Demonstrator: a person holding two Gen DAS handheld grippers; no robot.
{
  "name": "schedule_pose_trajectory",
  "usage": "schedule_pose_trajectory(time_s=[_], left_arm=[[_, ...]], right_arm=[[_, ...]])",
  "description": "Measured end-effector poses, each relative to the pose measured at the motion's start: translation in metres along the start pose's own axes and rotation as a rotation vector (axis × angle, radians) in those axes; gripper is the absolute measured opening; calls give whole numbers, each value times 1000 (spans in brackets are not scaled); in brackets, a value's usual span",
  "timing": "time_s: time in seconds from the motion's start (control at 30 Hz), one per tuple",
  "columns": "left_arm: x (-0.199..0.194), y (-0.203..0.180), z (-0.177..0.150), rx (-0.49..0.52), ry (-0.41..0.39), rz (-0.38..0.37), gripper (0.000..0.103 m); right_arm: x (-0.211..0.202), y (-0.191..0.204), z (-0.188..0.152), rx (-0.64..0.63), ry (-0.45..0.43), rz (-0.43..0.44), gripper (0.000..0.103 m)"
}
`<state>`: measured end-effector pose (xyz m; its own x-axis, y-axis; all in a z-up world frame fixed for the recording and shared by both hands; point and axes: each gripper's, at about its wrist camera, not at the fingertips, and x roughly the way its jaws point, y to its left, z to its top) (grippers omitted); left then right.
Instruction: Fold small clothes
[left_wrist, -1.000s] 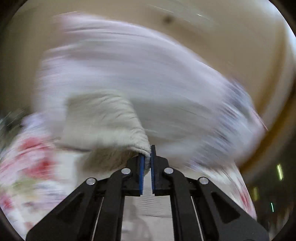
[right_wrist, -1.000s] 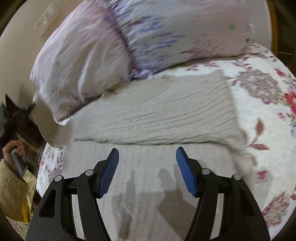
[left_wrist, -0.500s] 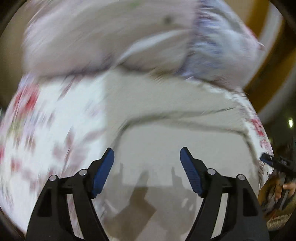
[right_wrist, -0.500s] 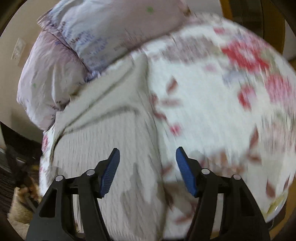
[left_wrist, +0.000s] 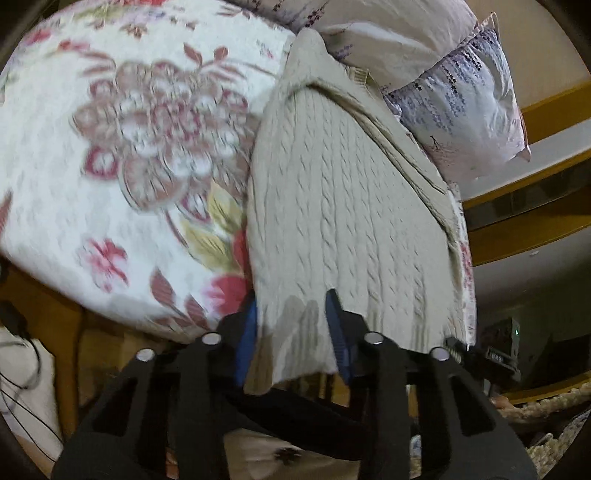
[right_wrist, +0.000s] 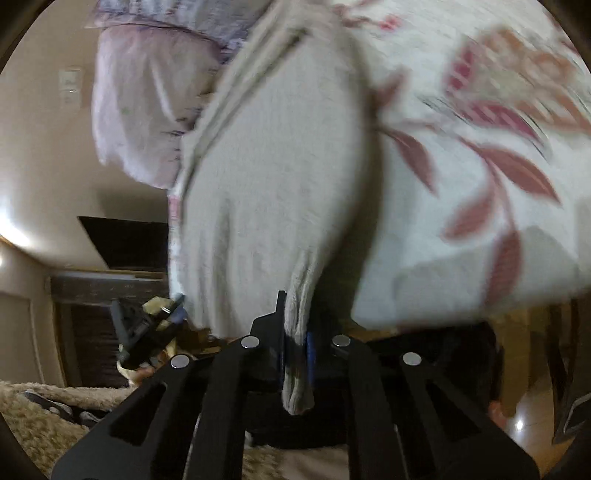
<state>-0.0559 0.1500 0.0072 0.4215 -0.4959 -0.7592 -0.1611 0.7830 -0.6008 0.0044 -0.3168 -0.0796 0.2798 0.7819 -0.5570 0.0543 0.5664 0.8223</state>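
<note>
- Left wrist view, left part: the quilt (left_wrist: 122, 155) fills this side, its edge dropping to a wooden frame at lower left; I judge there is open quilt here to lay a fold onto.
- Left wrist view, centre: the sweater (left_wrist: 343, 206) lies on the quilt, its hem hanging over the near edge. The left gripper (left_wrist: 291, 332) straddles that hem, fingers parted with cloth between them; not yet clamped, as far as I can tell.
- Left wrist view, upper right: the pillow (left_wrist: 454, 96) touches the sweater's far end, so room there is tight.
- Handling, as a judgement: thick cable knit, soft and floppy, fairly heavy for cloth, not slippery. Best taken at the two hem corners; a shallow pinch may stretch the rib.
- Right wrist view, left: the pillow (right_wrist: 144, 110) sits at upper left, beside the sweater (right_wrist: 273, 184).
- Right wrist view, centre bottom: the right gripper (right_wrist: 295, 354) is closed on a bunched hem corner.
- Right wrist view, right: quilt (right_wrist: 480, 166), blurred, ending at its near edge.
</note>
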Motion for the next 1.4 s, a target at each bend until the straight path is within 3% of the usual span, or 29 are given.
schedule_pose_trajectory(time_s=[0.03, 0.07, 0.2, 0.3, 0.4, 0.47, 0.5, 0.53, 0.57, 0.63, 0.7, 0.8, 0.9, 0.97, 1.03, 1.13, 1.23, 1.3, 1.4], left_arm=[[1, 0, -2, -12, 15, -15, 14], [4, -3, 0, -18, 28, -28, 9], [7, -28, 38, 48, 3, -98, 6], [0, -51, 106, 96, -114, -148, 6], [-1, -79, 183, 156, -256, -125, 7], [14, -92, 231, 162, -302, -49, 17], [22, -92, 246, 144, -298, -12, 40], [32, -89, 261, 111, -286, 47, 66], [35, -85, 266, 92, -278, 92, 72], [40, -70, 263, 76, -248, 114, 77], [49, -52, 255, 68, -194, 104, 77], [74, -26, 246, 18, -96, 82, 74], [86, -17, 245, -16, -76, 32, 70], [92, -18, 247, -17, -102, -1, 65], [100, -16, 253, -66, -107, -33, 31], [105, -11, 256, -162, -98, -98, 20], [89, -36, 253, -157, -117, -213, 17], [85, -81, 250, -110, -119, -328, 17], [110, -162, 242, -27, -57, -483, 17]], right_arm=[[0, 6, 5, -13, -13, 20, 8], [0, 17, 15, -34, -33, 44, 8], [-7, 47, 61, -65, -159, 153, 8], [-12, 63, 109, -68, -273, 211, 8], [-13, 76, 165, -37, -403, 227, 8], [-11, 76, 203, 2, -487, 151, 15], [-4, 75, 217, 24, -501, 114, 38], [3, 72, 228, 51, -497, 72, 53], [9, 68, 235, 105, -487, 26, 65], [11, 62, 229, 152, -476, 70, 67], [11, 65, 215, 86, -467, 32, 79], [11, 53, 205, 65, -449, -29, 79], [15, 37, 201, 114, -437, -15, 79], [15, 32, 198, 112, -426, -18, 79], [15, 28, 198, 103, -413, -20, 79], [5, 28, 193, 76, -396, -31, 79], [-9, 27, 189, 65, -409, -45, 79], [-23, 27, 188, 46, -434, -69, 79], [-46, 25, 187, 31, -487, -104, 79]])
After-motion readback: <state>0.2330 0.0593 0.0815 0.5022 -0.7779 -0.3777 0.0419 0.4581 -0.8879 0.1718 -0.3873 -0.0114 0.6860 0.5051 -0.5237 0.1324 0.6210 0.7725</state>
